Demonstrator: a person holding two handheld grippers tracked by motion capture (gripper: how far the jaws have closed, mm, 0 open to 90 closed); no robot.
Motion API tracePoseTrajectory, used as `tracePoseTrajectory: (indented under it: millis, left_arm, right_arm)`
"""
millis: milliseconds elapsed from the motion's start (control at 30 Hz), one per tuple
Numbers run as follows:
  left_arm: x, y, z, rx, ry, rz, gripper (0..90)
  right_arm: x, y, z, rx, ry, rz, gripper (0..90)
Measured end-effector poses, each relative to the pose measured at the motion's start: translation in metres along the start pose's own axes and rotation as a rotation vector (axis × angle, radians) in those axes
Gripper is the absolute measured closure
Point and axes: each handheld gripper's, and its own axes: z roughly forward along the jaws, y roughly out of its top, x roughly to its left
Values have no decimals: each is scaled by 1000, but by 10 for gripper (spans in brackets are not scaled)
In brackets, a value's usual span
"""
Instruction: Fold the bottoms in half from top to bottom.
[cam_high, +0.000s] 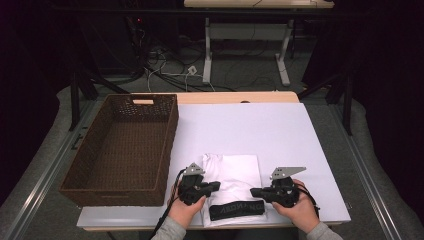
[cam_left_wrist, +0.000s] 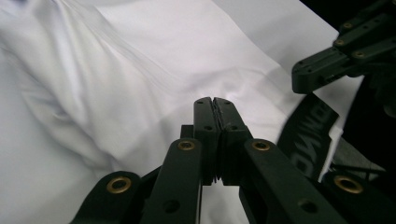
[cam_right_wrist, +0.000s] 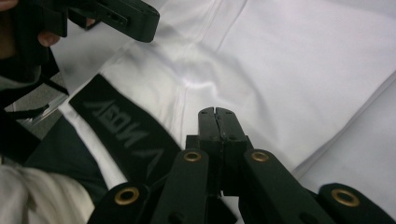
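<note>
Two grippers closed, empty | folded white garment (cam_high: 234, 176) lengthwise toward table's far edge

Lab: dark curtains, floor cables (cam_high: 165, 62), adj. desk frame (cam_high: 247, 45).

the white board (cam_high: 280, 130) lies bare beyond and to the right of the folded white cloth (cam_high: 235, 172), leaving wide room there. the brown basket (cam_high: 167, 150) walls off the left side, its near wall just beside the left gripper (cam_high: 216, 186). the right gripper (cam_high: 254, 192) points toward the left one over the cloth, with a narrow gap between their tips.
</note>
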Motion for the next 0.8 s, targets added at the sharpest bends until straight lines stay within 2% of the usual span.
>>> tracePoseTrajectory:
  millis: [167,267,333,433,567,667,800]
  left_arm:
    - [10,21,4,-49,73,-5,897]
    - [19,33,4,-86,95,-35,898]
    - [23,39,2,-110,121,-38,898]
    - [31,47,2,-130,128,-63,897]
    - [36,51,9,-127,124,-86,896]
    - [42,50,18,-97,150,-91,896]
    - [55,37,27,-54,185,-131,898]
  right_arm:
    - [-9,18,5,-41,-18,11,900]
    - [-16,28,10,-59,-30,26,900]
    - [-21,34,14,-64,-43,39,900]
    - [-29,40,17,-73,-66,58,900]
    - [-41,46,23,-91,-87,88,900]
    - [-49,48,27,-85,-105,107,900]
    - [-60,48,32,-86,-114,151,900]
